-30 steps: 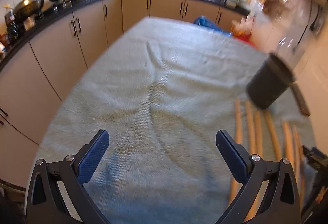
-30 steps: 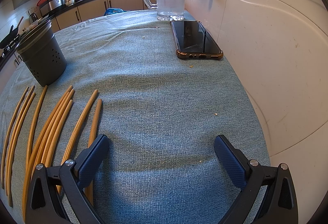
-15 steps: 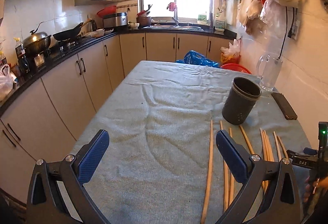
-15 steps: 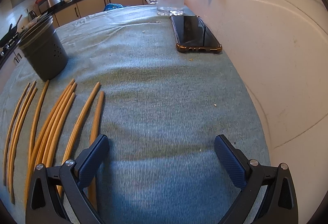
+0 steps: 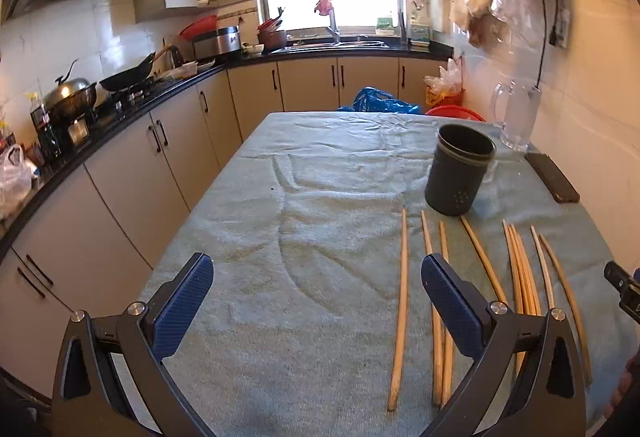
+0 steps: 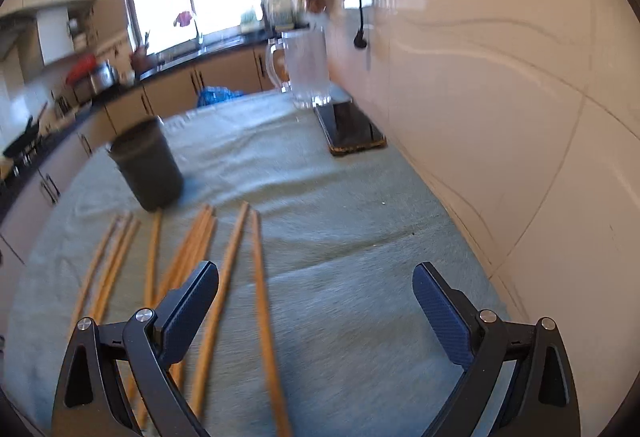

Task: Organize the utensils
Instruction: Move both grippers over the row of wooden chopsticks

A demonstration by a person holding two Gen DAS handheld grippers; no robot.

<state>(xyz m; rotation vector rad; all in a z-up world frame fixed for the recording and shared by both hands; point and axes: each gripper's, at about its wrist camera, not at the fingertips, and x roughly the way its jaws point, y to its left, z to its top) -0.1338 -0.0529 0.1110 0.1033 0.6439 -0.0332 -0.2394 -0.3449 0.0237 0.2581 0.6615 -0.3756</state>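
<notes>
The left gripper (image 5: 316,301) is hovering above the grey towel (image 5: 312,237) with its jaws spread wide, gripping nothing. The right gripper (image 6: 316,301) is also standing released and empty. The wooden chopsticks (image 5: 401,301) are lying side by side on the towel, just in front of the dark perforated utensil holder (image 5: 460,169), which is standing upright. A glass jug (image 6: 306,71) and a phone (image 6: 354,129) are resting near the wall
</notes>
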